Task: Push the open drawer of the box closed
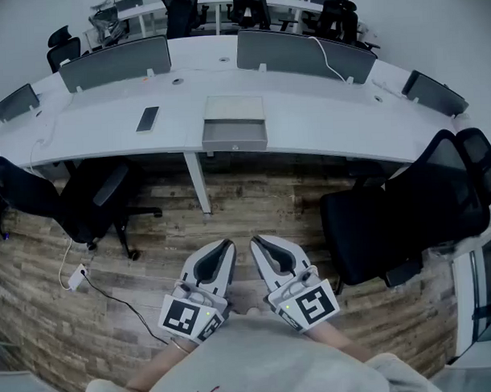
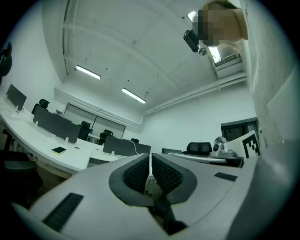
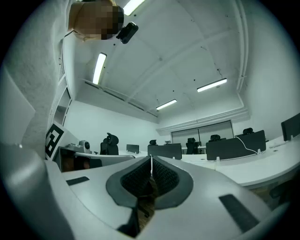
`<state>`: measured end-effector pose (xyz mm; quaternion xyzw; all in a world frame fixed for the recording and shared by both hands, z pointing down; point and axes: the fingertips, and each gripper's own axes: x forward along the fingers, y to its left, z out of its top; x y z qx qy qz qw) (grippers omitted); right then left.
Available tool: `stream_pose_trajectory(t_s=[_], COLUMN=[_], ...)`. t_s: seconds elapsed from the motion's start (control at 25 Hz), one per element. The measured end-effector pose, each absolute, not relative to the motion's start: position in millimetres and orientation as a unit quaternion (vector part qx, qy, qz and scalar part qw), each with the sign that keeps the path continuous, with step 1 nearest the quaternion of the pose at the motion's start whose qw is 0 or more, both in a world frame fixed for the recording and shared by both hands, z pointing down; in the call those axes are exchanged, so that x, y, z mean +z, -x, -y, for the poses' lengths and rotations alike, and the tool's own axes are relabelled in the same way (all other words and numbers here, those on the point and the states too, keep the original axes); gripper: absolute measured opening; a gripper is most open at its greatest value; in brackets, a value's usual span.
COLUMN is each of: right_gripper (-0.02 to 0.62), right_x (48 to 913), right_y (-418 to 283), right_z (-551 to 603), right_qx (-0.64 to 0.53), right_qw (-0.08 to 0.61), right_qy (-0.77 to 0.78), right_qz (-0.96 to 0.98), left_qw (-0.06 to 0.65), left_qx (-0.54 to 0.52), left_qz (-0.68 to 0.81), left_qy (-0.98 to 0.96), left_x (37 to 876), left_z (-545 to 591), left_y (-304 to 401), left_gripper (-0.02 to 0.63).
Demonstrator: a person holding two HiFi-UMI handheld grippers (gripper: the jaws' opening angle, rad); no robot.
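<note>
A grey box (image 1: 234, 109) sits on the white curved desk (image 1: 323, 120), and its drawer (image 1: 234, 136) is pulled out toward me past the desk's front edge. Both grippers are held low near my body, far from the box and over the wooden floor. My left gripper (image 1: 227, 249) is shut with nothing between its jaws, and its own view looks up across the room (image 2: 150, 161). My right gripper (image 1: 257, 244) is likewise shut and empty (image 3: 151, 164). The box does not show in either gripper view.
A dark phone (image 1: 148, 118) lies on the desk left of the box. Black office chairs stand at the left (image 1: 93, 196) and at the right (image 1: 407, 218). Grey divider panels (image 1: 116, 62) line the desk's far side. A white power strip (image 1: 76, 276) with a cable lies on the floor.
</note>
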<state>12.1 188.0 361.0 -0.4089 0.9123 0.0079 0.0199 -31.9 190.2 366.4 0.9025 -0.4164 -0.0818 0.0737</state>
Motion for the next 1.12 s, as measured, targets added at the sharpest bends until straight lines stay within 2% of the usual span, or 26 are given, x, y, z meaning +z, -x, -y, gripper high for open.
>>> stream_pose_trajectory(t_s=[0.72, 1.12], right_gripper=[0.025, 0.026], right_x=[349, 351], right_y=[-17, -36], right_z=[-198, -201], right_qx=[0.046, 0.029], right_qw=[0.023, 0.037], right_qy=[0.406, 0.402], right_qz=[-0.912, -0.914], left_qw=[0.067, 0.053], left_qx=[-0.084, -0.094], left_qz=[0.423, 0.437], left_qy=[-0.9, -0.893], left_x=[358, 352], left_z=[-199, -199], left_y=[24, 9], left_gripper=[0.031, 0.031])
